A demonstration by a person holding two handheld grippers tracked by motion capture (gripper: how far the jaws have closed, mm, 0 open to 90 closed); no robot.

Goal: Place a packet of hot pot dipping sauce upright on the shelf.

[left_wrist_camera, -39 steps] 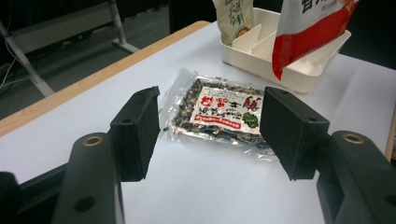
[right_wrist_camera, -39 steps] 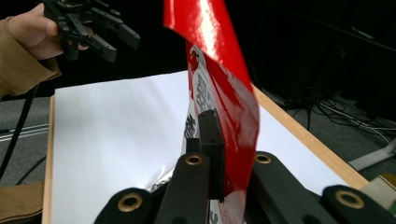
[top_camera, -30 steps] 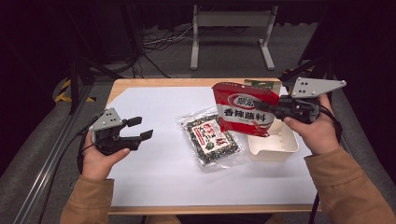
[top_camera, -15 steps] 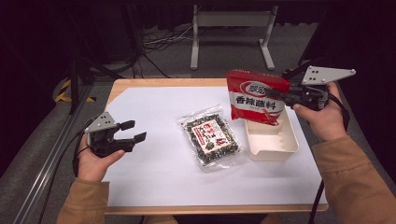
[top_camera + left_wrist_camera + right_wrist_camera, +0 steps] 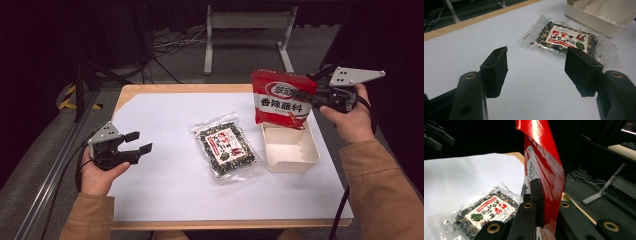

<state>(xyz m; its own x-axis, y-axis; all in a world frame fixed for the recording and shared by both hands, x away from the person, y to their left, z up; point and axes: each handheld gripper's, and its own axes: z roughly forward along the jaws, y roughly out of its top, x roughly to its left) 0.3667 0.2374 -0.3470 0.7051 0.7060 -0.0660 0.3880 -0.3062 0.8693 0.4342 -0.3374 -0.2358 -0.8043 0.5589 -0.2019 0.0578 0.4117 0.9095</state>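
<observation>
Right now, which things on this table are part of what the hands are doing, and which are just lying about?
In the job:
red seasoning packet, clamped upright in the right claw
white plastic tray, directly beneath that packet

Lying about:
clear packet of dark dried mix, flat on the white table cover
left claw, open and holding nothing

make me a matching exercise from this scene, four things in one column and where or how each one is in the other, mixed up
Things:
1. red packet
2. clear packet
3. white tray
4. left gripper

States:
A. open, holding nothing
B. held up above the tray's far end
C. lying flat in the middle of the table
D. standing on the table, right of the clear packet

Pairs: 1-B, 2-C, 3-D, 4-A
</observation>
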